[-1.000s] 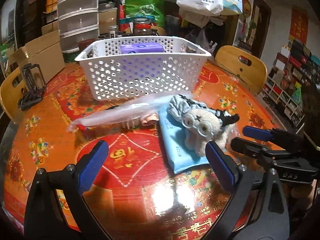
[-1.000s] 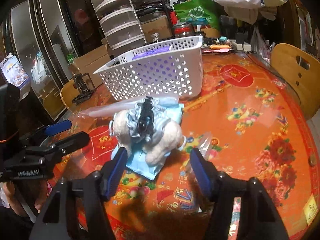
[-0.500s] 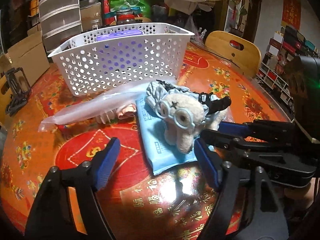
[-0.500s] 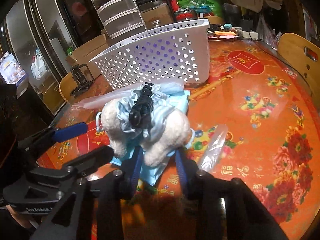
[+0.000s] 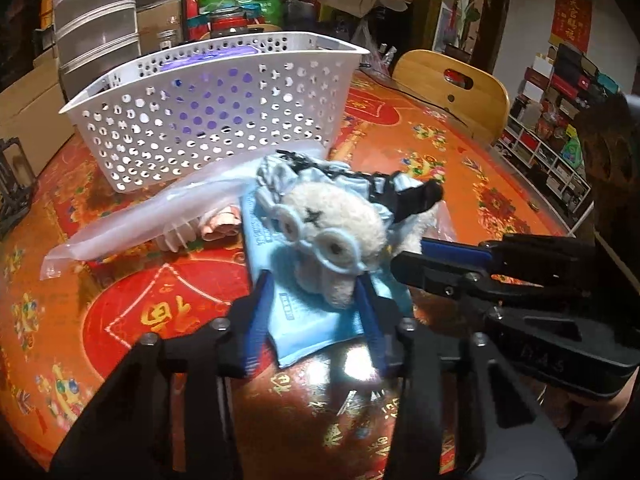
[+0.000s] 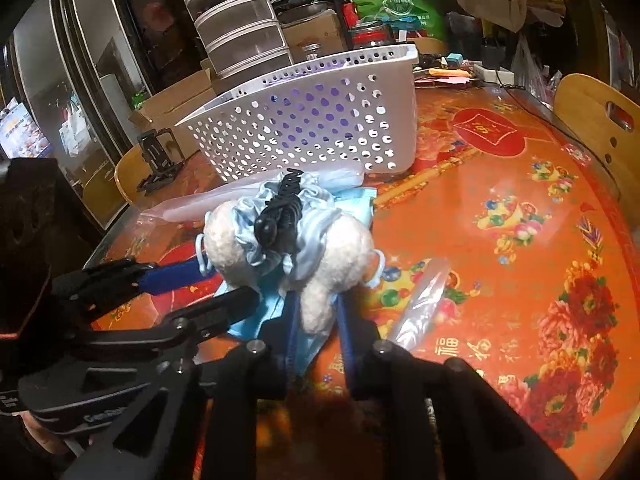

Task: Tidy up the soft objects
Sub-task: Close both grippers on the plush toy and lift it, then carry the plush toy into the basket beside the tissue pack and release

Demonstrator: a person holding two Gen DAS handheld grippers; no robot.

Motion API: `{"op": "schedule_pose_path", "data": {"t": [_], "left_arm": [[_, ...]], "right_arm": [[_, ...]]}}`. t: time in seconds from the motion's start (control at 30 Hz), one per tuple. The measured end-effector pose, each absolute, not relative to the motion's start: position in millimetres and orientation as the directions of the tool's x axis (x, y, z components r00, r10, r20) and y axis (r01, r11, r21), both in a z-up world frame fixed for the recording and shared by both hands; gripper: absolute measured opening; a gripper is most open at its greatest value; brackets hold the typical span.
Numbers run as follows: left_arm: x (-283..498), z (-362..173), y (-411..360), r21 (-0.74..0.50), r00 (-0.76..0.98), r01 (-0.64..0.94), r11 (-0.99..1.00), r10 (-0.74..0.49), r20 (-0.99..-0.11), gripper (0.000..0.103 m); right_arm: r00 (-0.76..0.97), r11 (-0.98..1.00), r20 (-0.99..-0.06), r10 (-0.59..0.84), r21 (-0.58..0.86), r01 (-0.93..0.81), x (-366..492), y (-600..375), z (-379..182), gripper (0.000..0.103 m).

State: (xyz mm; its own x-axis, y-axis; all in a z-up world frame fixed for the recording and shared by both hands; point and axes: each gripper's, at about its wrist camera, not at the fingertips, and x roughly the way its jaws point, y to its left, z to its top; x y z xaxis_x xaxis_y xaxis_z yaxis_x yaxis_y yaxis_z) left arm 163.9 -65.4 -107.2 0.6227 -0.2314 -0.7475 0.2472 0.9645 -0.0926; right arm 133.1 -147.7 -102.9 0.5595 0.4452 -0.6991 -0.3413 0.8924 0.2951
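A cream plush toy (image 5: 340, 232) with blue goggles, a pale blue cloth and a black hair clip (image 6: 280, 216) on its back lies on a light blue packet (image 5: 304, 312). My left gripper (image 5: 316, 312) has narrowed around the toy's head and the packet; firm contact is unclear. My right gripper (image 6: 316, 320) is shut on the plush toy's (image 6: 320, 264) rear end. The white perforated basket (image 5: 216, 120) stands just behind, with a purple item (image 5: 216, 54) inside.
A clear plastic bag (image 5: 152, 220) with a pink item lies left of the toy. Another clear bag (image 6: 420, 304) lies right of the right gripper. Wooden chairs (image 5: 452, 88) ring the red patterned table (image 6: 520, 200). Boxes and drawers crowd the far edge.
Both grippers moved in on the plush toy from opposite ends and closed. The right one now pinches the toy's rear; the left one has narrowed around its head.
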Motion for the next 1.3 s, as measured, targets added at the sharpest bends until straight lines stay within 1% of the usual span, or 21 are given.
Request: {"op": "schedule_pose_path", "data": {"t": [0.03,0.13,0.17,0.2,0.27,0.53,0.93,1.3], "left_arm": [[164,-108,-67,-0.096,0.620,0.252,0.963,-0.237,-0.748,0.023],[164,-109,-67,-0.116,0.611,0.264,0.958,-0.259,-0.748,0.020],[163,-109,-67,-0.122,0.612,0.265,0.956,-0.264,-0.746,0.014],[163,-109,-65,-0.131,0.610,0.267,0.955,-0.273,-0.744,0.012],[162,-108,-60,-0.156,0.609,0.271,0.950,-0.294,-0.737,0.012],[152,-96,-42,-0.164,0.644,0.265,0.950,-0.301,-0.703,0.011],[135,-61,-18,-0.175,0.708,0.254,0.951,-0.306,-0.636,0.011],[125,-19,4,-0.175,0.768,0.236,0.956,-0.294,-0.569,0.011]], "right_arm": [[0.561,0.893,-0.699,0.444,0.292,-0.343,132,-147,-102,0.016],[0.562,0.892,-0.698,0.444,0.288,-0.348,131,-145,-101,0.016],[0.563,0.892,-0.697,0.444,0.287,-0.348,132,-146,-101,0.016],[0.565,0.892,-0.695,0.445,0.288,-0.349,131,-146,-100,0.015],[0.569,0.890,-0.689,0.449,0.290,-0.352,130,-146,-98,0.014],[0.597,0.885,-0.663,0.452,0.248,-0.395,118,-132,-81,0.013],[0.636,0.877,-0.623,0.455,0.192,-0.440,113,-114,-48,0.012],[0.675,0.863,-0.577,0.460,0.114,-0.491,113,-95,-6,0.011]]}}
